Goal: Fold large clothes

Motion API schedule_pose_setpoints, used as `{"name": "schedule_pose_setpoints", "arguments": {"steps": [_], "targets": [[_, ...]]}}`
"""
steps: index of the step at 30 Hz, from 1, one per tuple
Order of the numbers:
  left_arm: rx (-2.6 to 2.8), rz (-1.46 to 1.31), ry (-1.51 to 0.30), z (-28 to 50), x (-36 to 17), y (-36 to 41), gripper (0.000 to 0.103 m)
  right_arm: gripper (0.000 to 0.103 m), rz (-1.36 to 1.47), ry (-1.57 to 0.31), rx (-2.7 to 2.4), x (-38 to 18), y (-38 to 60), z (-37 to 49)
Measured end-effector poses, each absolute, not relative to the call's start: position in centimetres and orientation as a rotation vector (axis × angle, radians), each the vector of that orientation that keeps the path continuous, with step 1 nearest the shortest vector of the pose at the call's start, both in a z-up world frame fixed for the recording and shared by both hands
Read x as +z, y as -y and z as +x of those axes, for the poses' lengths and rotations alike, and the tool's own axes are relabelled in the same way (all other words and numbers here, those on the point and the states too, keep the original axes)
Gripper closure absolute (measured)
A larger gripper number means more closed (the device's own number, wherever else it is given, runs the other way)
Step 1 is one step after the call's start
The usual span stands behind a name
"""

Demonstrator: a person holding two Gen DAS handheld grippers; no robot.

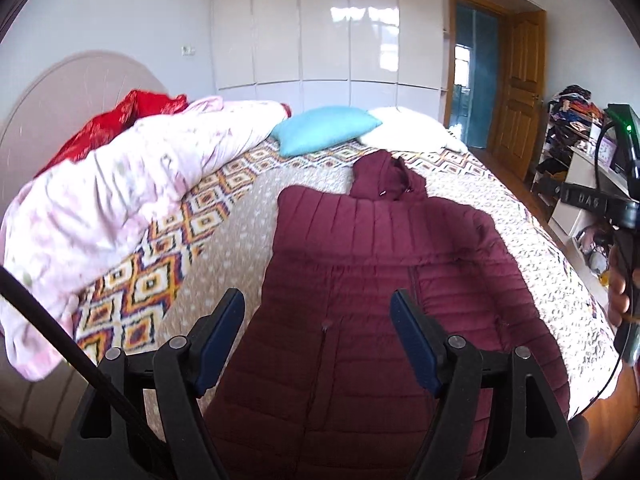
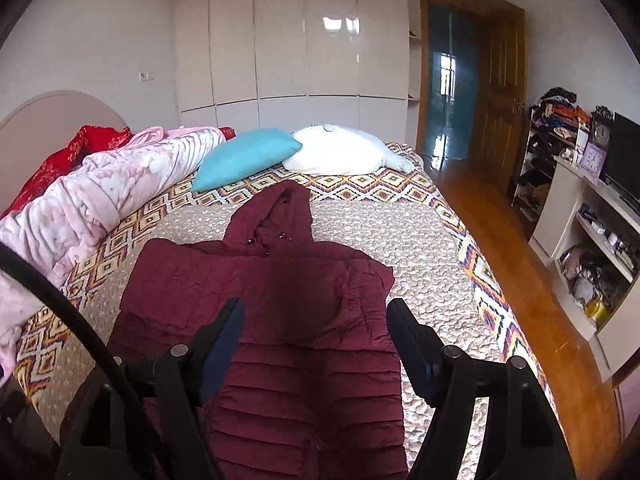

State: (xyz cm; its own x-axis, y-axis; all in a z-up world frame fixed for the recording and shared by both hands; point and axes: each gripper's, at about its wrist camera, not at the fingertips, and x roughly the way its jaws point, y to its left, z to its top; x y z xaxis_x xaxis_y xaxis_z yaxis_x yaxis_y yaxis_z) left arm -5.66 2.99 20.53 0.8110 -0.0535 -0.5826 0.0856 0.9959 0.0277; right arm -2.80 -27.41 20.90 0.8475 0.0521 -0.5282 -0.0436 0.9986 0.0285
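Observation:
A maroon quilted hooded jacket [image 1: 360,264] lies flat on the patterned bedspread [image 1: 224,240], hood toward the pillows. It also shows in the right wrist view [image 2: 280,300], with its sleeves folded in over the body. My left gripper [image 1: 318,312] is open and empty, held above the jacket's lower half. My right gripper [image 2: 314,320] is open and empty, above the jacket's middle. In the left wrist view the right gripper's body [image 1: 624,208] and the hand holding it show at the far right edge.
A pink quilt [image 1: 120,200] and red cloth [image 1: 132,116] are piled along the bed's left side. A turquoise pillow [image 2: 244,160] and a white pillow [image 2: 340,154] lie at the far end. Wooden floor [image 2: 500,232], shelves and a TV stand [image 2: 580,220] are at the right.

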Motion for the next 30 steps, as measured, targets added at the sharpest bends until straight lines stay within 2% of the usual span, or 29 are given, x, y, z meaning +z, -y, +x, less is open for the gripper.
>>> {"name": "schedule_pose_setpoints", "arguments": {"steps": [11,14,19,30], "targets": [[-0.129,0.107,-0.618,-2.9,23.9,0.7,0.028,0.023,-0.062,-0.544,0.028,21.5,27.6,-2.8],[-0.13,0.15,-0.601,-1.4,23.7,1.8,0.025,0.021,-0.063,-0.555,0.012,21.3,27.9,-2.0],[-0.161,0.139,-0.634,1.7,21.3,2.3,0.024,0.021,-0.074,-0.599,-0.011,20.1,27.3,0.2],[-0.157,0.11,-0.754,10.7,11.3,0.7,0.024,0.021,-0.177,-0.721,-0.036,15.7,22.9,8.6]]}}
